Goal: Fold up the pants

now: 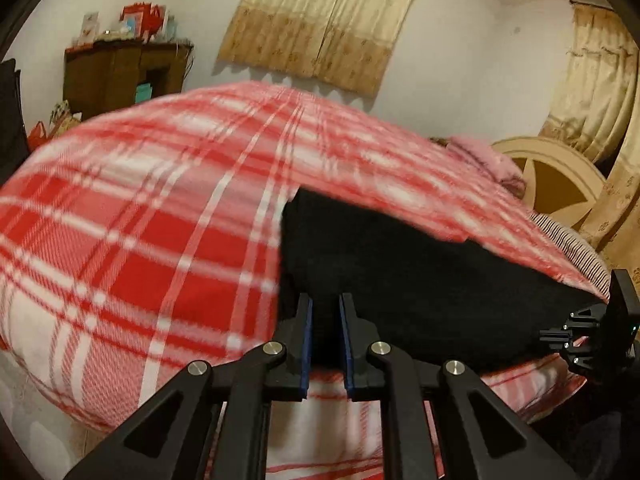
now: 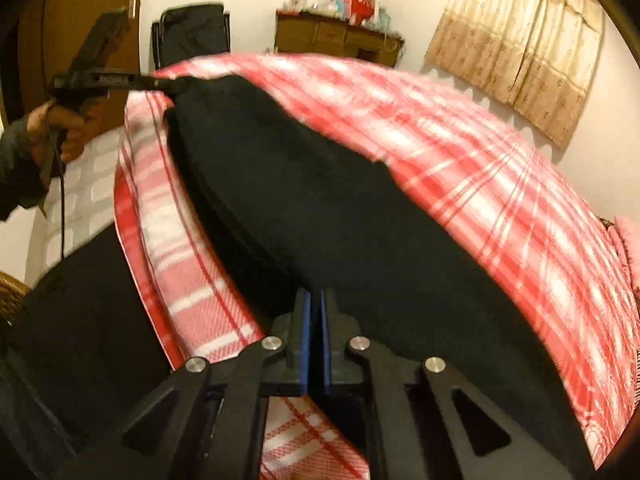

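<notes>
Black pants (image 1: 400, 276) lie stretched along the near edge of a bed with a red and white plaid blanket (image 1: 140, 220). My left gripper (image 1: 325, 304) is shut on the pants' near edge at one end. My right gripper (image 2: 316, 298) is shut on the pants (image 2: 320, 208) at the other end. In the right wrist view the left gripper (image 2: 168, 82) shows at the far end of the pants, clamped on the cloth, with the person's hand behind it. The right gripper (image 1: 580, 332) shows at the right edge of the left wrist view. The fabric hangs slightly lifted between both.
A brown cabinet (image 1: 116, 76) with red boxes stands at the far wall. Beige curtains (image 1: 320, 20) hang behind the bed. A pink pillow (image 1: 488, 160) and round headboard (image 1: 560, 184) are at the bed's right end. A black chair (image 2: 192, 36) and wooden door (image 2: 80, 20) stand beyond.
</notes>
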### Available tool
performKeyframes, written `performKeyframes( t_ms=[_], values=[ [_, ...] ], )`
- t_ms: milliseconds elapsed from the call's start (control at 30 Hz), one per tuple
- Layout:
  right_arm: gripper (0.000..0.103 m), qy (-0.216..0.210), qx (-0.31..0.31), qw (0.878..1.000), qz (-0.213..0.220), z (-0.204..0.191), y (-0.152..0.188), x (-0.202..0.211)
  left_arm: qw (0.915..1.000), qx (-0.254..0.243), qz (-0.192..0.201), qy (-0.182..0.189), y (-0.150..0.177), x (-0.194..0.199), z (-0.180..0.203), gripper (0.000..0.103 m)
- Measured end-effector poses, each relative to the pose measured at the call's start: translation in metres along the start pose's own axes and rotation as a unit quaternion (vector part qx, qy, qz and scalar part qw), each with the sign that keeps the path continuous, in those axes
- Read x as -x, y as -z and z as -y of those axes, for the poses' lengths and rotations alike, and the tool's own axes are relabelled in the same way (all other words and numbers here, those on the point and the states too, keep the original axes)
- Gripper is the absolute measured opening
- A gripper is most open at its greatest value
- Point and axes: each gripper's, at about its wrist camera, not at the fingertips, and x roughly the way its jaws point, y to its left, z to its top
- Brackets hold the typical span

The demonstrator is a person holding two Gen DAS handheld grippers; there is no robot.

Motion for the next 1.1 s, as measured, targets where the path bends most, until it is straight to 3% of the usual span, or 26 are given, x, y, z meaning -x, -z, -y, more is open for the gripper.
performKeyframes(
  t_ms=[167, 233, 300, 367, 500, 633, 767, 867, 933, 1000, 1033, 1067, 1100],
  values=[
    [0.01, 0.011, 0.037, 0.999, -0.023, -0.017, 0.008, -0.018, 0.9999, -0.009, 0.003, 0.005, 0.002, 0.013, 0.0, 0.018],
    [0.012, -0.007, 0.032, 0.999, -0.028, -0.012, 0.005, -0.013, 0.9999, -0.014, 0.007, 0.001, 0.001, 0.02, 0.001, 0.023],
    [0.031, -0.019, 0.03, 0.999, -0.031, -0.002, 0.002, -0.003, 0.999, -0.032, 0.017, -0.027, -0.001, 0.028, 0.003, 0.029],
    [0.034, -0.031, 0.021, 0.999, -0.026, 0.012, 0.0, 0.008, 0.9971, -0.045, 0.032, -0.053, -0.005, 0.037, 0.004, 0.033],
    [0.038, -0.053, -0.034, 0.998, -0.004, 0.057, -0.024, 0.031, 0.9938, -0.021, 0.073, -0.081, -0.014, 0.053, -0.004, 0.047],
    [0.038, -0.064, -0.106, 0.992, 0.024, 0.091, -0.054, 0.025, 0.9938, -0.035, 0.095, -0.047, -0.02, 0.052, 0.022, 0.047],
    [0.039, -0.092, -0.193, 0.977, 0.006, 0.118, -0.084, -0.022, 0.9946, -0.078, 0.068, -0.001, -0.015, 0.023, 0.067, 0.047],
    [0.039, -0.131, -0.25, 0.959, -0.017, 0.131, -0.101, -0.064, 0.9916, -0.123, 0.033, -0.024, -0.002, -0.007, 0.086, 0.047],
    [0.039, -0.149, -0.286, 0.946, -0.033, 0.136, -0.107, -0.089, 0.9919, -0.121, 0.005, -0.04, 0.006, -0.023, 0.078, 0.047],
    [0.04, -0.168, -0.307, 0.936, -0.044, 0.14, -0.111, -0.105, 0.9944, -0.102, -0.009, -0.026, 0.012, -0.029, 0.063, 0.047],
    [0.037, -0.184, -0.323, 0.927, -0.057, 0.14, -0.11, -0.116, 0.9954, -0.095, 0.003, -0.012, 0.014, -0.025, 0.058, 0.047],
    [0.021, -0.192, -0.33, 0.922, -0.063, 0.14, -0.107, -0.118, 0.9963, -0.086, 0.005, -0.004, 0.015, -0.024, 0.055, 0.047],
    [0.013, -0.202, -0.334, 0.918, -0.073, 0.139, -0.105, -0.123, 0.9965, -0.083, 0.005, -0.001, 0.015, -0.023, 0.053, 0.047]
  ],
)
